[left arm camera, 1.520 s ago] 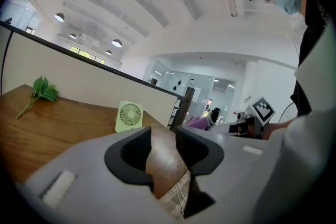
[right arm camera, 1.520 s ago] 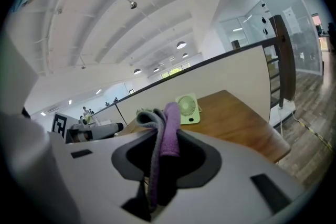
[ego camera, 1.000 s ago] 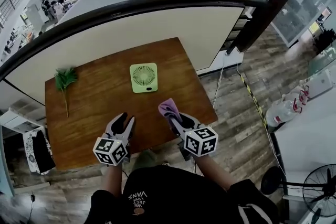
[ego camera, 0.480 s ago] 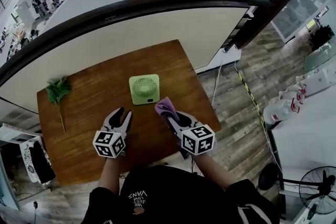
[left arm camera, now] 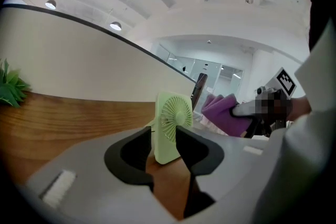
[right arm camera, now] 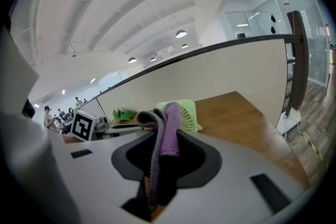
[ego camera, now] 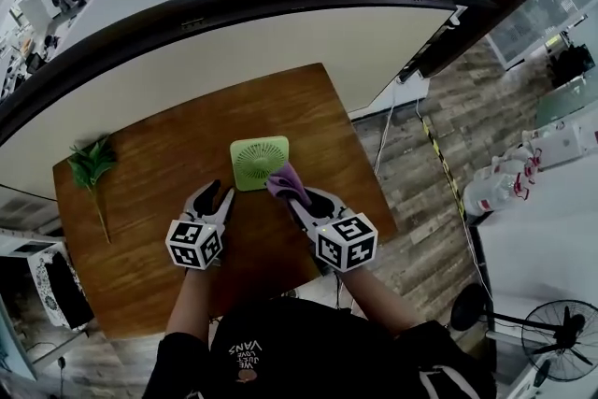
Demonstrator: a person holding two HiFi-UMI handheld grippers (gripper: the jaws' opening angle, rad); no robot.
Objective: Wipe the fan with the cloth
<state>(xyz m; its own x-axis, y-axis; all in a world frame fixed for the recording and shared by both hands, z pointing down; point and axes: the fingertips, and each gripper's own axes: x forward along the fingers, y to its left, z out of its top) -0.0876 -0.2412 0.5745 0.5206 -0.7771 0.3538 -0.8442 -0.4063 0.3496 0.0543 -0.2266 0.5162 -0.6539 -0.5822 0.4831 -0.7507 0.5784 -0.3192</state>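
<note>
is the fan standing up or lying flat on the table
Upright: in the left gripper view the fan stands on its lower edge, rising tall from the table.

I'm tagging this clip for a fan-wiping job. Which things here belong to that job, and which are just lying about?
Belongs to the job:
green fan on the table
purple cloth, clamped in the right tongs
left tongs, open, empty

Just lying about:
leafy green sprig near the table's left edge

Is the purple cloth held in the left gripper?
No, the purple cloth is clamped in the right gripper, and the left gripper is open.
</note>
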